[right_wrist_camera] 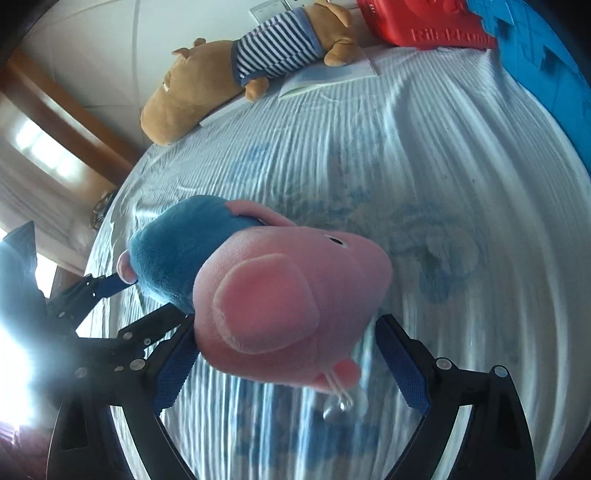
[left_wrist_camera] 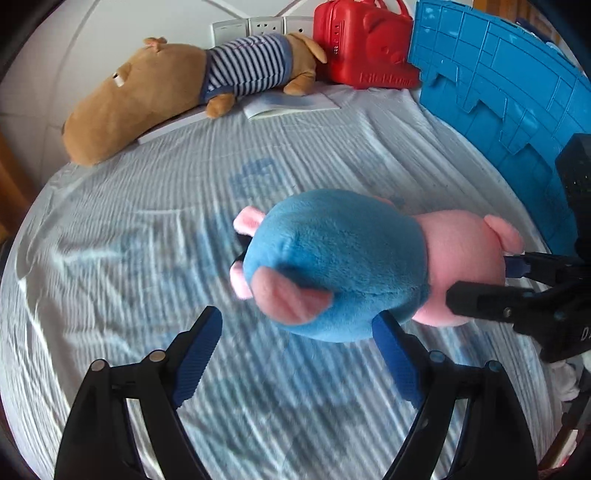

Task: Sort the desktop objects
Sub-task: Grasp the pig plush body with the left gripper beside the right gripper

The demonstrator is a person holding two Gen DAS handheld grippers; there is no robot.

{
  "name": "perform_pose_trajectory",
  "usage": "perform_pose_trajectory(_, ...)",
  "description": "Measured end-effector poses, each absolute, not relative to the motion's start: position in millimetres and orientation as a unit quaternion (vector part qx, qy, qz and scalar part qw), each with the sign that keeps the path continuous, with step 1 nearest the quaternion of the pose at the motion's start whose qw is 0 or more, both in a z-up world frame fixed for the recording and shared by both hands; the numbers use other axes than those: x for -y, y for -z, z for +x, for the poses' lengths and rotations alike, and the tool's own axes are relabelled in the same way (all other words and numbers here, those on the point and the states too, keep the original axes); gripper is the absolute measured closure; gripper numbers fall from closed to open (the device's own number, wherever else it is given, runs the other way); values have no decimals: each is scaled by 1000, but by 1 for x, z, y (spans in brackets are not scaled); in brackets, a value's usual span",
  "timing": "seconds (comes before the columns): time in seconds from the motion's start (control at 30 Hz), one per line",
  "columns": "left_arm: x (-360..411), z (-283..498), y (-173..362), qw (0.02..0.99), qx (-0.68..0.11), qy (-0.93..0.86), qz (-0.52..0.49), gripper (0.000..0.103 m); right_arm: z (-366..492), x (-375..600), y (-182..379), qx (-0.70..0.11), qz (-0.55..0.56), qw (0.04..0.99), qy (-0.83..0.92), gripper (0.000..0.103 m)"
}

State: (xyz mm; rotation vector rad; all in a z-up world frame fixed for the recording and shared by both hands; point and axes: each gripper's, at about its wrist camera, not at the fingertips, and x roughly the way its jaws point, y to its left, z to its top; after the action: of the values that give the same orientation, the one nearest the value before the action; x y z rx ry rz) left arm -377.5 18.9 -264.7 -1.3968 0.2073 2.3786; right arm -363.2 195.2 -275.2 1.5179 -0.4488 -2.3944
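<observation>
A pink pig plush in a blue outfit [left_wrist_camera: 343,262] hangs above the striped white-blue cloth. In the left wrist view my left gripper [left_wrist_camera: 299,332] is open, its blue pads [left_wrist_camera: 199,354] wide apart just below the plush's blue body. My right gripper comes in from the right [left_wrist_camera: 480,284] and holds the pink head. In the right wrist view the pink head [right_wrist_camera: 288,295] fills the space between the right gripper's [right_wrist_camera: 284,339] fingers, which press on it. The left gripper shows at left [right_wrist_camera: 110,291] by the blue body.
A brown plush in a striped shirt [left_wrist_camera: 177,88] lies at the back on a white booklet [left_wrist_camera: 291,103]. A red plastic case [left_wrist_camera: 365,44] and a blue plastic panel [left_wrist_camera: 509,92] stand at the back right. Wall sockets [left_wrist_camera: 255,27] are behind.
</observation>
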Motion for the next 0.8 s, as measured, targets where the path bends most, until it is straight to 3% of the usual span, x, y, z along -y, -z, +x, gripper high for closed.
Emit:
perform_pose_trajectory(0.2,-23,-396,264,201,-44,-853,-479,18,-373,-199,273,124,518,132,836,15)
perform_pose_trajectory(0.3,-31,-397,256,223,-46,-857,-463,43,-376,-199,268,102,509,130,845,24)
perform_pose_trajectory(0.47,-38,-392,246,231,-57,-856,-459,47,-375,-203,258,78,502,124,852,30)
perform_pose_trajectory(0.8,-39,-357,203,232,-70,-870,-429,49,-339,-204,216,61,464,137,873,31)
